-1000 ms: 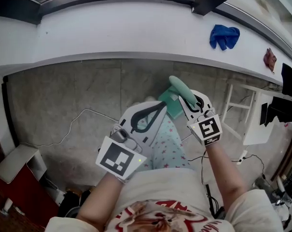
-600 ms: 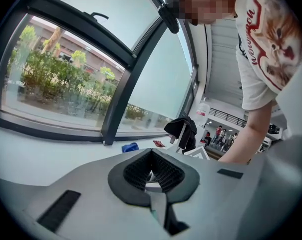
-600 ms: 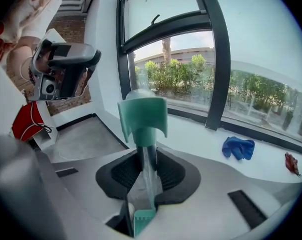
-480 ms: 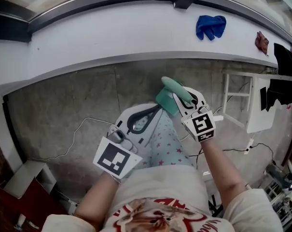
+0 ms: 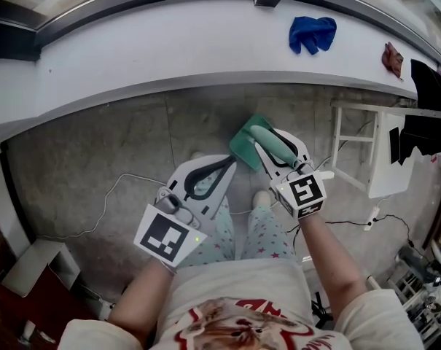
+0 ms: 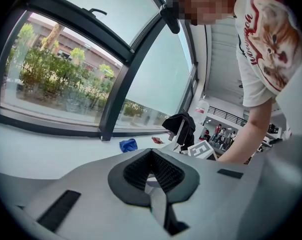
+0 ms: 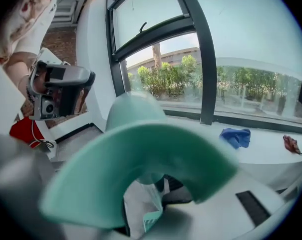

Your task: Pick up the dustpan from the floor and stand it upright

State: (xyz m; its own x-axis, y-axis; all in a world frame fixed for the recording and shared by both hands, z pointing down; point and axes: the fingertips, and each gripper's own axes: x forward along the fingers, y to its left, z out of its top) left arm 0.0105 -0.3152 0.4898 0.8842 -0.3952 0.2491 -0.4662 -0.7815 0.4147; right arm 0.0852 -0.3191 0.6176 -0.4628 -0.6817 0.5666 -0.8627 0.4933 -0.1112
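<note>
The green dustpan (image 5: 243, 143) has its pan end down on the grey floor near the foot of the white ledge. Its handle (image 5: 276, 149) slants up between the fingers of my right gripper (image 5: 272, 140). Those jaws are opening and the handle lies loose between them. In the right gripper view the handle's loop (image 7: 141, 164) is a blurred green mass just ahead of the right gripper (image 7: 158, 186). My left gripper (image 5: 221, 169) hangs left of the dustpan, apart from it, jaws shut on nothing. The left gripper (image 6: 151, 160) faces the window.
A long white ledge (image 5: 169, 57) runs under the window, with a blue cloth (image 5: 313, 33) and a dark red rag (image 5: 391, 58) on it. A white rack (image 5: 355, 152) with a black garment (image 5: 433, 115) stands at the right. A cable (image 5: 116, 189) lies on the floor at the left.
The right gripper's jaws have widened around the dustpan handle. The pan end has come down toward the floor by the ledge. The left gripper has drifted slightly left.
</note>
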